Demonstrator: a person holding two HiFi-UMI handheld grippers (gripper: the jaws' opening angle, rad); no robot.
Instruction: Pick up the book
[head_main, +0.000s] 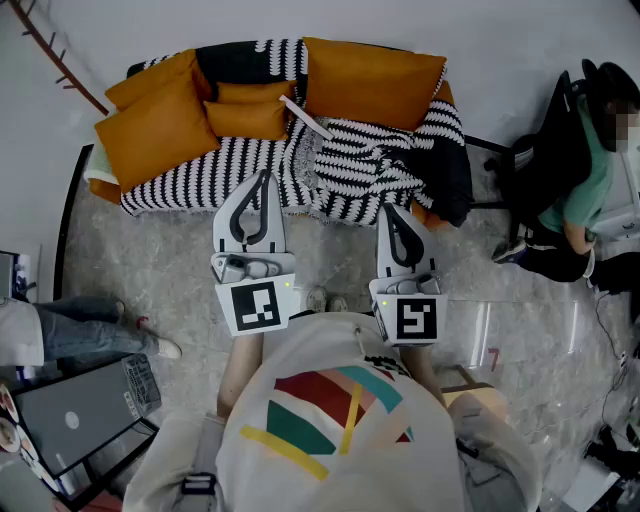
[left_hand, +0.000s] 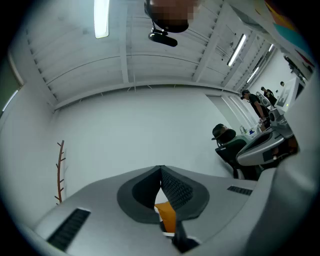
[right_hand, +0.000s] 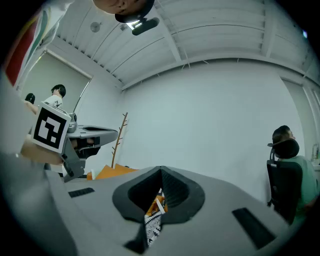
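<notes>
A thin white book (head_main: 305, 117) lies slanted on the sofa (head_main: 200, 175), between the small orange cushions and the large one (head_main: 372, 80). Both grippers hover over the floor in front of the sofa, short of the book and pointing roughly level toward it. My left gripper (head_main: 262, 176) is shut with nothing in it, its tips meeting in the left gripper view (left_hand: 160, 167). My right gripper (head_main: 388, 208) is likewise shut and empty (right_hand: 161, 170). Through the slit under its tips I see orange cushion, striped blanket and a white strip.
A black-and-white striped blanket (head_main: 370, 170) covers the sofa, with several orange cushions (head_main: 155, 125) on it. A seated person in a green shirt (head_main: 585, 190) is at the right. Another person's legs (head_main: 85, 330) and a laptop (head_main: 70, 415) are at the left.
</notes>
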